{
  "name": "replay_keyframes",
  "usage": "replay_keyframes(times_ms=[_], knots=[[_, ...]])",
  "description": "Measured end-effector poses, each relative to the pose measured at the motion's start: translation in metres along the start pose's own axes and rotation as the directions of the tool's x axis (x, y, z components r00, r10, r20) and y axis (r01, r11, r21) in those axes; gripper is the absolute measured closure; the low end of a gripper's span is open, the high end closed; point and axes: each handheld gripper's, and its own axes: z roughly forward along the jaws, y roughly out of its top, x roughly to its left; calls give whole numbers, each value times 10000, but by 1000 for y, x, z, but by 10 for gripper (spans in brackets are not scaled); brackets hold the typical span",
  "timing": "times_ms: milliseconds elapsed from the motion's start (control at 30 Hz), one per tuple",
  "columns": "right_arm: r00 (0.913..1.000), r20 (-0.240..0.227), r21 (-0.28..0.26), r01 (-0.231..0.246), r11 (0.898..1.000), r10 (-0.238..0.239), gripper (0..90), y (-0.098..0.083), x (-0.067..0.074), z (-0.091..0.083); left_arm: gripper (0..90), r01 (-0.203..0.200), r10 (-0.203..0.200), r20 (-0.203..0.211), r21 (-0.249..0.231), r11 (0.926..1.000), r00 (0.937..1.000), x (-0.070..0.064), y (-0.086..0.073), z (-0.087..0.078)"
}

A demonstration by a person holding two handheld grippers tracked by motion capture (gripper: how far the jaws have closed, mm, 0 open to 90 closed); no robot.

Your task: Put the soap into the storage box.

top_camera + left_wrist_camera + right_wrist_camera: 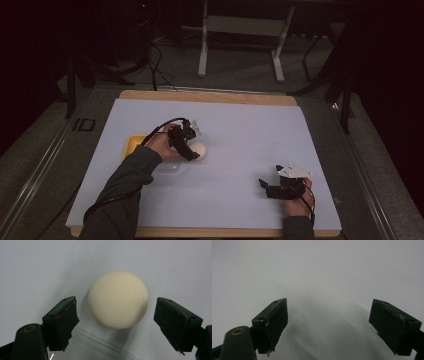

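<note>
My left tongs (pixel 115 322) stand released, pads clear of the cream ball (pixel 118 299) at twelve o'clock on the white mat (pixel 240 135). Next: clench squarely. My right tongs (pixel 329 325) idle, released.

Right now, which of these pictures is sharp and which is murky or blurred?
High view: dim, dark surroundings, the pale table lit best. Left gripper view: bright and fairly sharp on the cream ball, soft shadow beneath it. Right gripper view: hazy grey, smeared shadows between the tool's pads.
</note>
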Motion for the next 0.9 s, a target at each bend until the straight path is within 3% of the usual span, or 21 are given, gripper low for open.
replay_keyframes(times_ms=[400,900], knots=[[10000,-30,-4,15,10000,-15,153,0,0,0,196,-111,79,376,860,9962,9993,2,11,18],[10000,-40,-6,10,10000,-10,153,0,0,0,197,165,-229,568,1108,9937,9981,5,12,36]])
